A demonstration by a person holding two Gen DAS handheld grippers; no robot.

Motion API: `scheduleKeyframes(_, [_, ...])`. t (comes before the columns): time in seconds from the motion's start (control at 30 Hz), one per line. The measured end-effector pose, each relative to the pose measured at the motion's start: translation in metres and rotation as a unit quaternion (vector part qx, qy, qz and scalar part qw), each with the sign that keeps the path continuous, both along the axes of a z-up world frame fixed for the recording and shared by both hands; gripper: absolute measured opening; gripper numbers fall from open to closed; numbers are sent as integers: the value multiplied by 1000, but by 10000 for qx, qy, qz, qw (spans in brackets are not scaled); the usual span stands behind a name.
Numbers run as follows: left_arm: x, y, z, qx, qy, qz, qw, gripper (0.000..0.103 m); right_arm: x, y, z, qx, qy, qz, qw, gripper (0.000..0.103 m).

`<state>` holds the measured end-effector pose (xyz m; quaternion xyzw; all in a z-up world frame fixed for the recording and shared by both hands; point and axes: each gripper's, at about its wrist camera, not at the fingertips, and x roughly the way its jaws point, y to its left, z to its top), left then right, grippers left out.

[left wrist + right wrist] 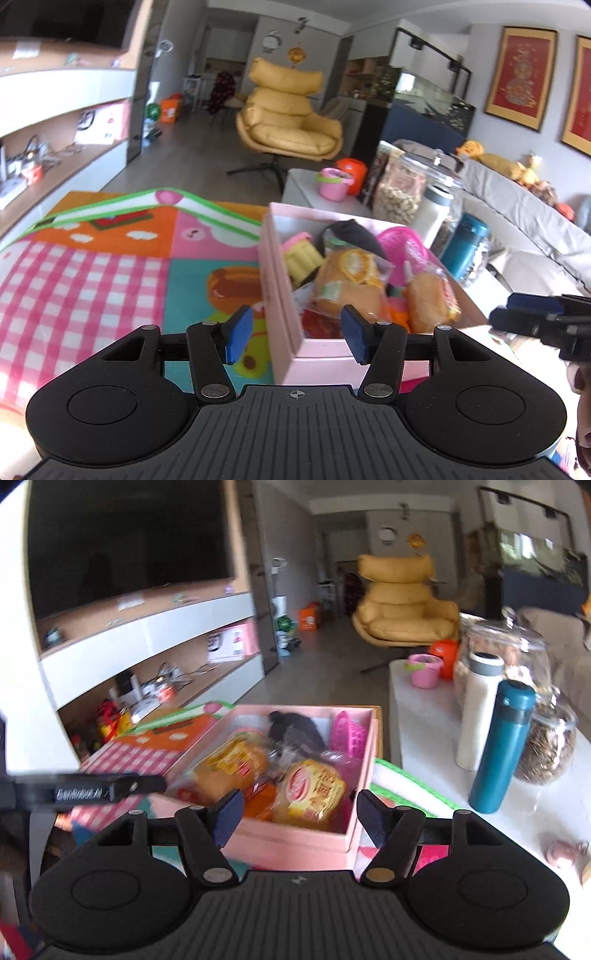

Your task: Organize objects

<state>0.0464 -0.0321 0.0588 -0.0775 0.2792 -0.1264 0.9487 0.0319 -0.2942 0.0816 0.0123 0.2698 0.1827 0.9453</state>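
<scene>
Pink box (pixel 295 843): we see it open-topped on the patterned play mat (pixel 92 266), just beside the white table (pixel 424 738); in the left wrist view it sits right of centre (pixel 284 314).
Box contents: we count two wrapped buns lying side by side, one (pixel 231 766) on the left of the box and one (pixel 314 794) nearer the front wall. Behind them lie a dark crumpled item (pixel 295 731) and a pink plastic basket (pixel 351 734) leaning on the far right wall. From the left wrist view we also make out a yellow and pink toy cake (pixel 301 254) near the far left corner.
Left gripper (pixel 297 332): we hold it above the box's near left corner, blue pads apart and holding nothing. It shows as a dark bar at the left edge of the right wrist view (pixel 110 788).
Right gripper (pixel 299 816): we hold it over the box's near wall, fingers spread wide and holding nothing. Its tips enter the left wrist view from the right edge (pixel 535 314).
White table: we see a teal flask (pixel 502 746), a white bottle (pixel 478 709), glass jars of dry goods (pixel 546 738) and a small pink bucket (pixel 424 670) standing on it.
Beyond: a yellow armchair (pixel 288 114) stands well apart from the mat, and wall shelves (pixel 147 646) run along the left.
</scene>
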Motion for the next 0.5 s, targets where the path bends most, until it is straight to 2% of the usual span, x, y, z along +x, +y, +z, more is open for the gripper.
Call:
scheduleKeyframes(0.03, [-2, -1, 1, 49, -33, -10, 10000, 57, -2, 1, -2, -79, -2, 57, 10000, 77])
scheduleKeyframes(0.13, [-6, 1, 4, 79, -27, 123, 9999, 57, 0, 4, -14, -287, 167, -18, 9994, 78])
scheduleKeyframes(0.2, [-11, 4, 4, 109, 61, 238, 9996, 57, 0, 2, -22, -215, 392, -68, 9990, 78])
scheduleKeyframes(0.3, [-27, 0, -4, 419, 181, 305, 9985, 57, -6, 4, -32, -4, 763, -236, 9968, 79])
scheduleKeyframes(0.37, [-39, -7, -15, 690, 219, 317, 9969, 57, -14, 12, -39, 32, 815, -491, 9955, 87])
scheduleKeyframes(0.43, [-48, -12, -27, 869, 254, 368, 9952, 57, -21, 25, -46, -66, 815, -647, 9945, 102])
scheduleKeyframes(0.5, [-54, -14, -38, 882, 424, 459, 9941, 57, -25, 38, -53, -237, 806, -776, 9934, 103])
